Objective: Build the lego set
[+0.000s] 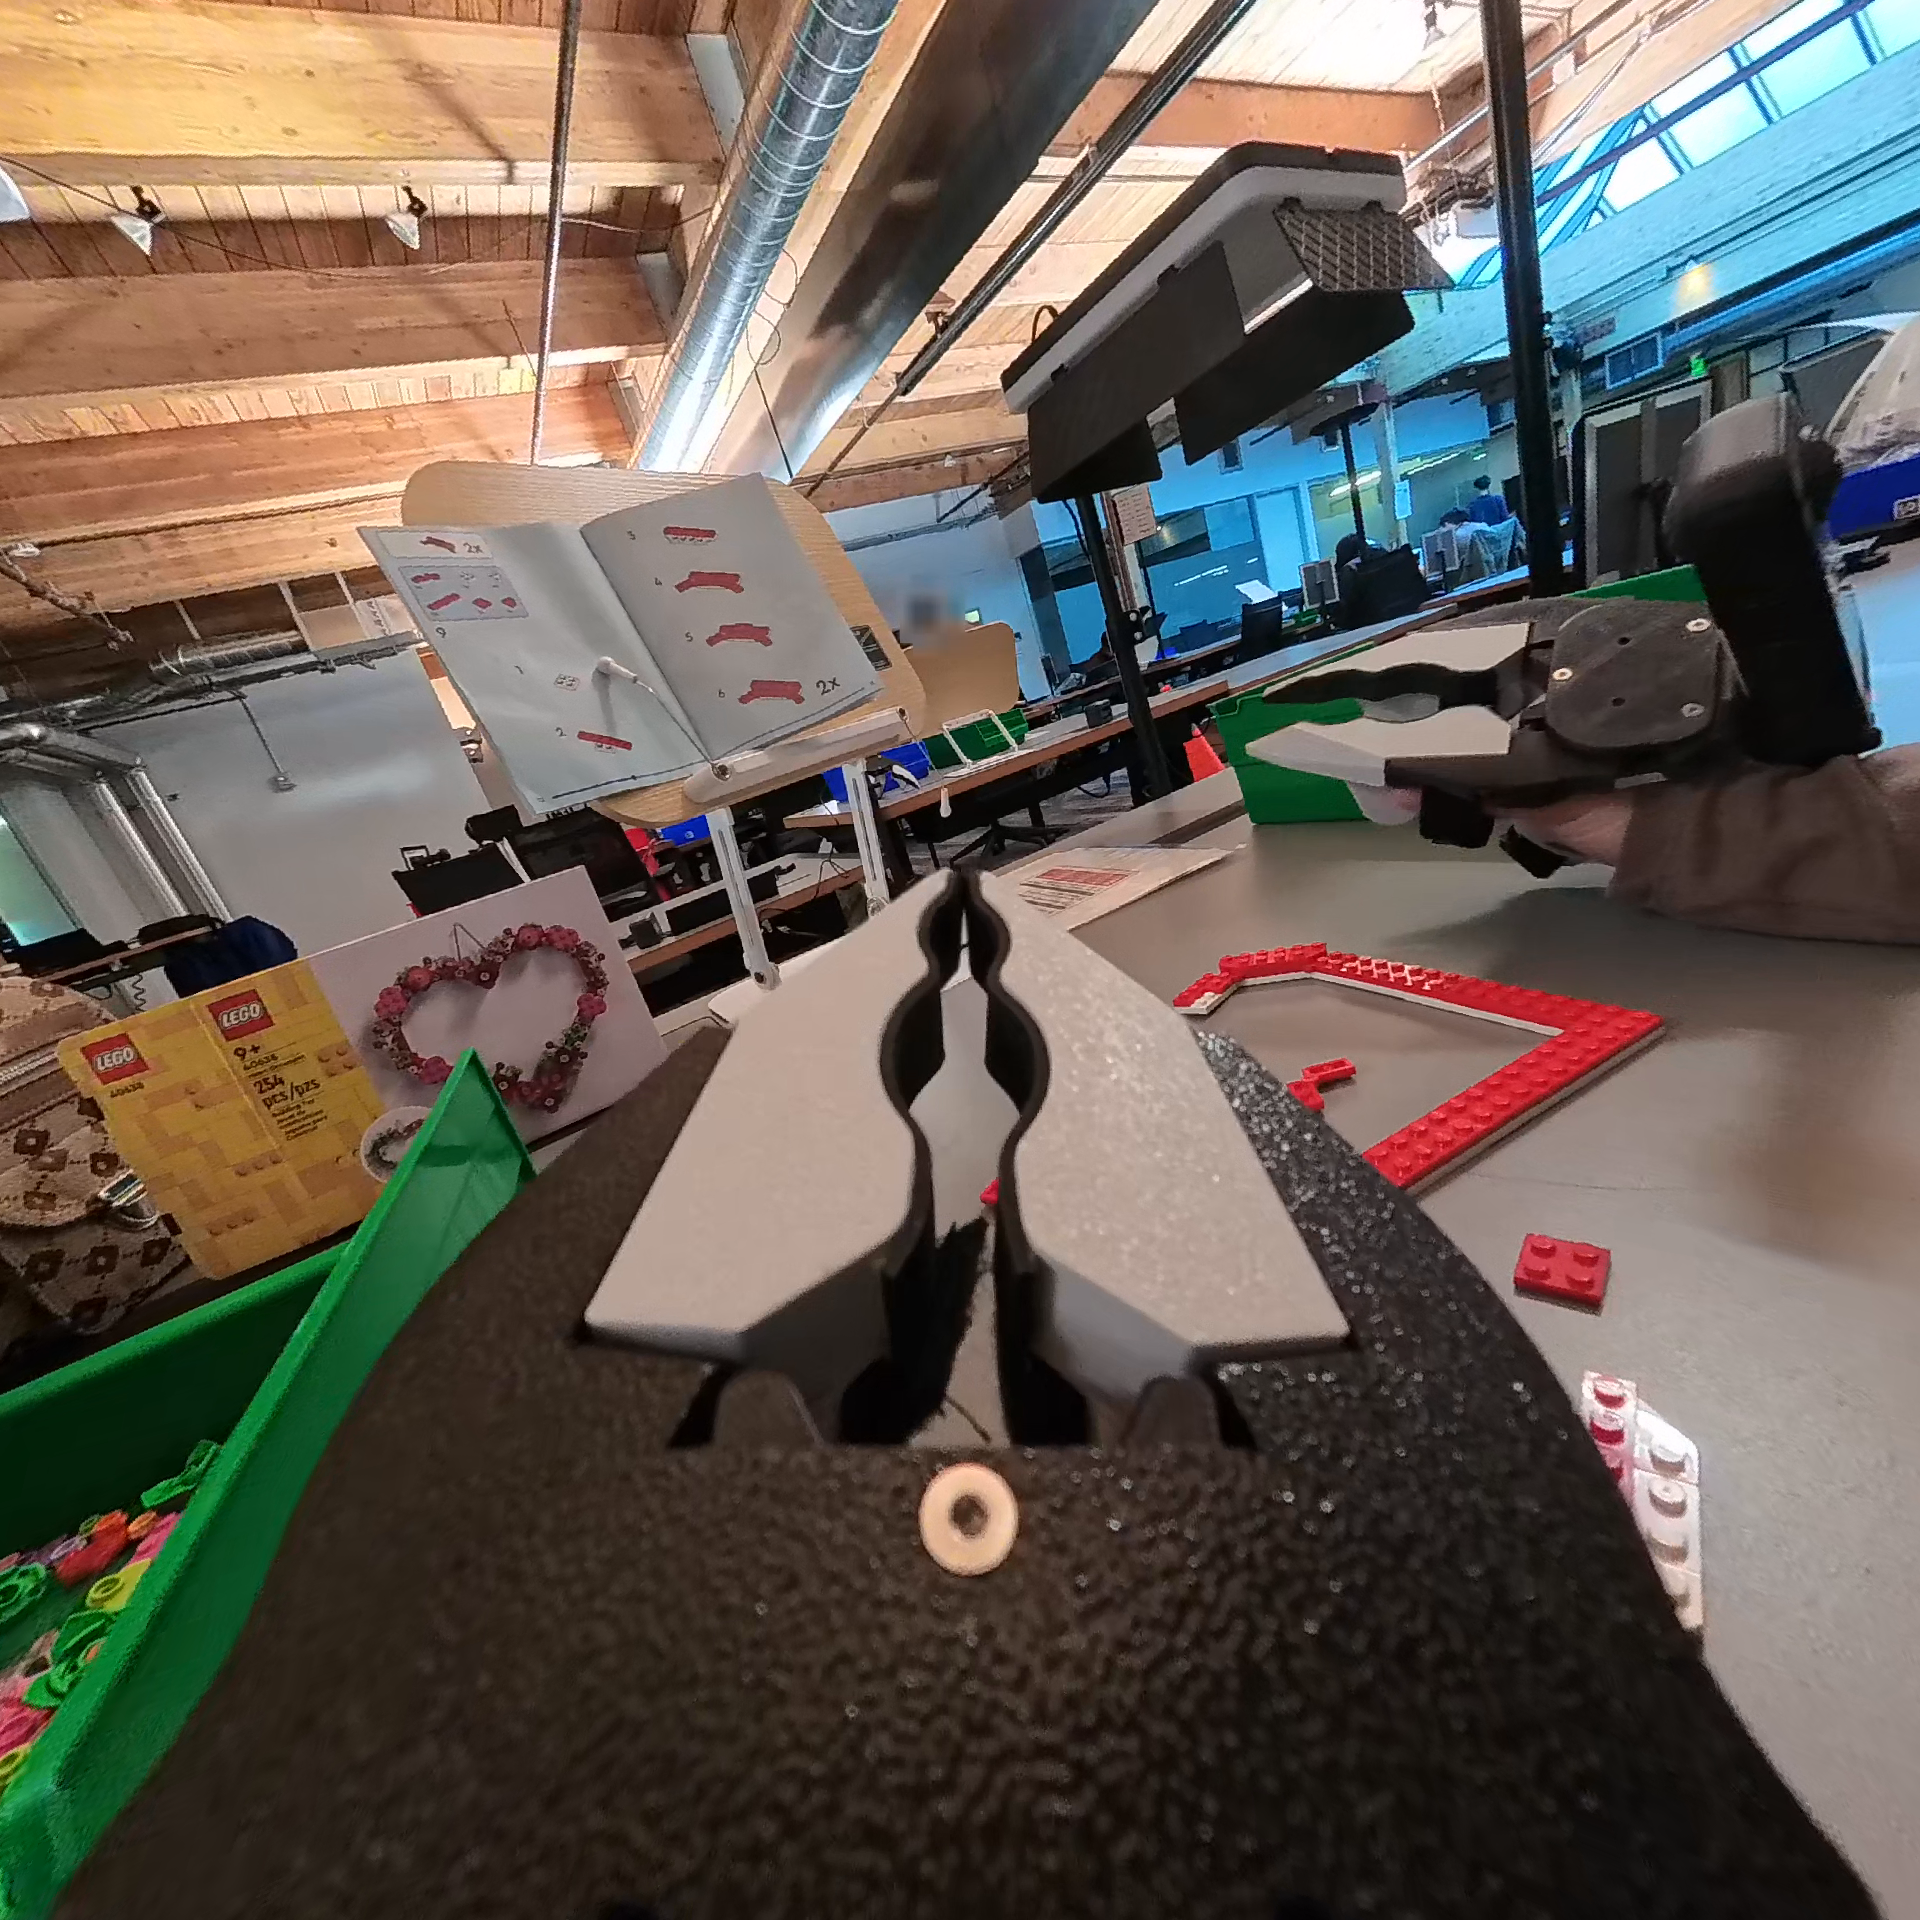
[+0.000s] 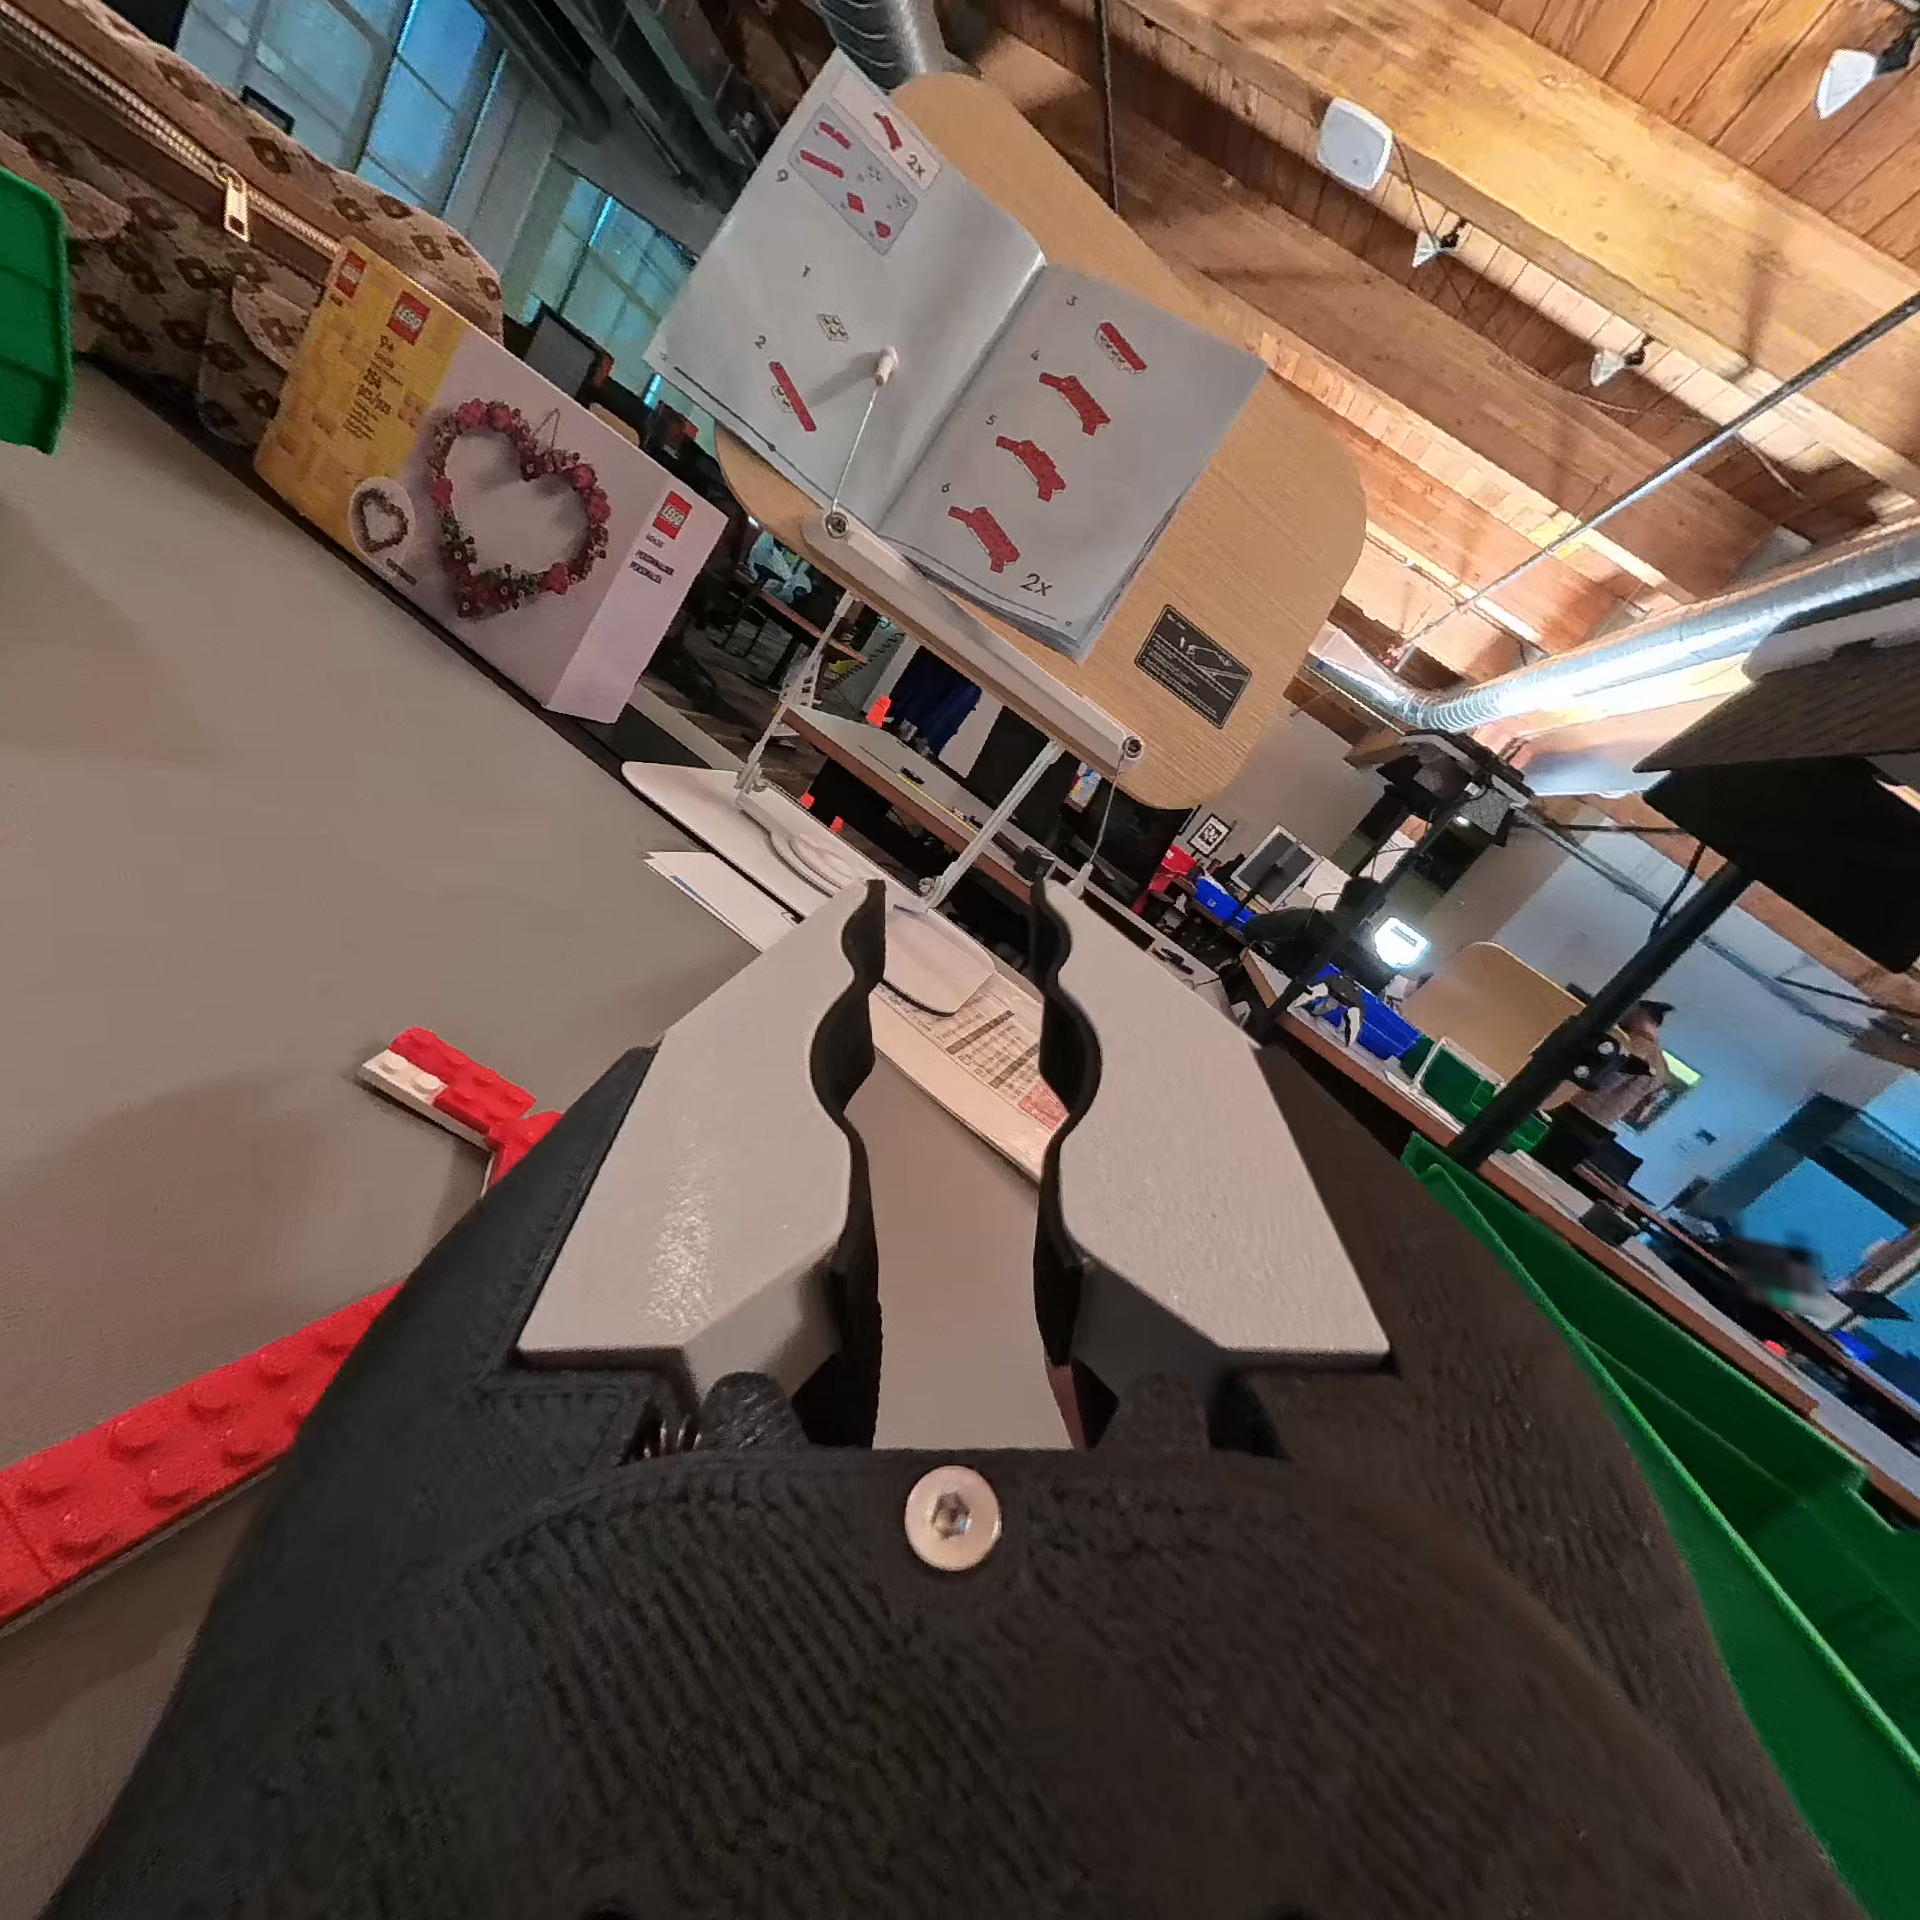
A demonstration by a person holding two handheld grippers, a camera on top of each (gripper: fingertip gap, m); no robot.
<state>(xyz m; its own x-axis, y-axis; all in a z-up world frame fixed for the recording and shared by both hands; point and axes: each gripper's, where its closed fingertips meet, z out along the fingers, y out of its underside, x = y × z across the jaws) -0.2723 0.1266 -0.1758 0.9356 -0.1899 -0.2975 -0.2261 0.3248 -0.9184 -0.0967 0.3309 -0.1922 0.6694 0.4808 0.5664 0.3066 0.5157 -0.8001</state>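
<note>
A red Lego frame of studded plates lies flat on the grey table, right of my left gripper. That gripper is shut, tips touching, with nothing seen between them, raised above the table. A loose red 2x2 plate, a small red piece inside the frame, and a few white pieces lie near it. My right gripper is open and empty, above the frame's far side. It also shows in the left wrist view, held by a hand.
A green bin with coloured pieces stands at the left; another green bin is at the right. The Lego box and an open instruction booklet on a stand are at the table's back. A paper sheet lies beyond the frame. My hands' fingertips stand some 30 cm from each other. The loose red 2x2 plate is about 15 cm from my left fingertips.
</note>
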